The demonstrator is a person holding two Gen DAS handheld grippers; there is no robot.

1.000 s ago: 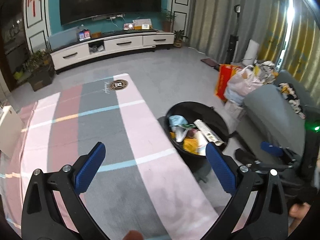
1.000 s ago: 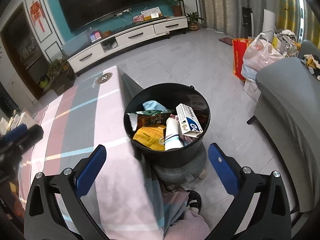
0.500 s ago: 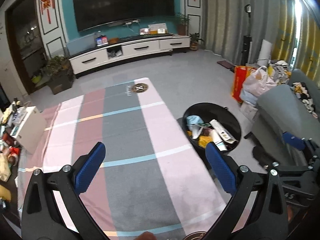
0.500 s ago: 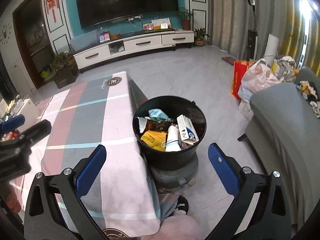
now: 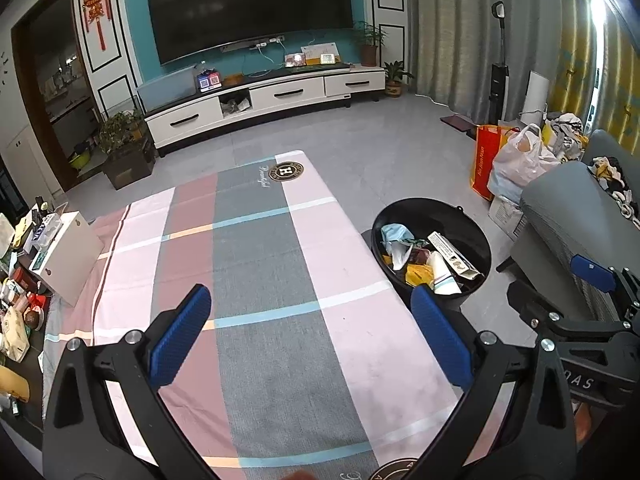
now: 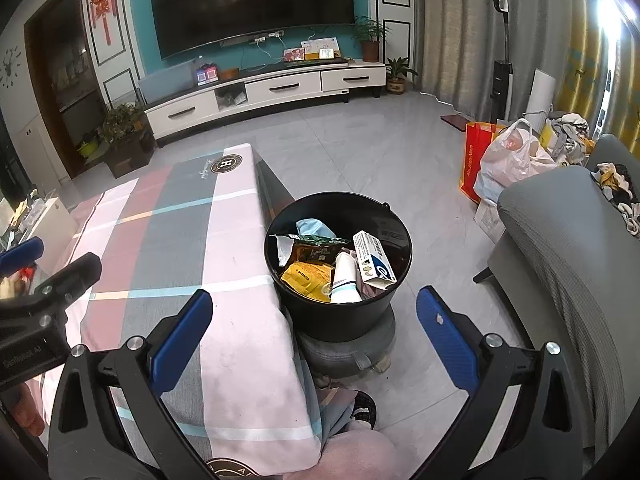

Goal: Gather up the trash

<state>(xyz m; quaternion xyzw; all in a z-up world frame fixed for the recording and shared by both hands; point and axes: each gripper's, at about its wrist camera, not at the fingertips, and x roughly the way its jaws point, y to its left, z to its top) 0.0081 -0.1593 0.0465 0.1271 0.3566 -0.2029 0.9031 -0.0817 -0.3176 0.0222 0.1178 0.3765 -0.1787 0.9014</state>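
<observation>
At the far left of the left wrist view, a cluttered side stand of small packets and bottles [image 5: 16, 300] sits beside a white box [image 5: 68, 256], cut off by the frame edge; whether any of it counts as trash is hard to say. Next comes the surface under a pink, grey and rose checked cloth [image 5: 256, 264], bare of any litter where it shows. The left claw [image 5: 308, 332] hangs above it with its blue pads spread wide and nothing between them. To the right, just beside the surface's edge, the round black plastic bucket [image 6: 340, 312] stands on a grey cushion stool [image 6: 348, 352] and holds the collected trash: a yellow packet [image 6: 308, 280], a white and blue carton [image 6: 374, 260], a white tube [image 6: 345, 280] and a crumpled light-blue mask [image 6: 314, 226]. The right claw [image 6: 312, 340] is likewise spread and empty, poised over the bucket's near side.

The collecting looks finished or nearly so; the next move calls for scanning for leftover pieces, perhaps on the left stand. The floor under the surface is hidden, and the carton's print is too small to read.
</observation>
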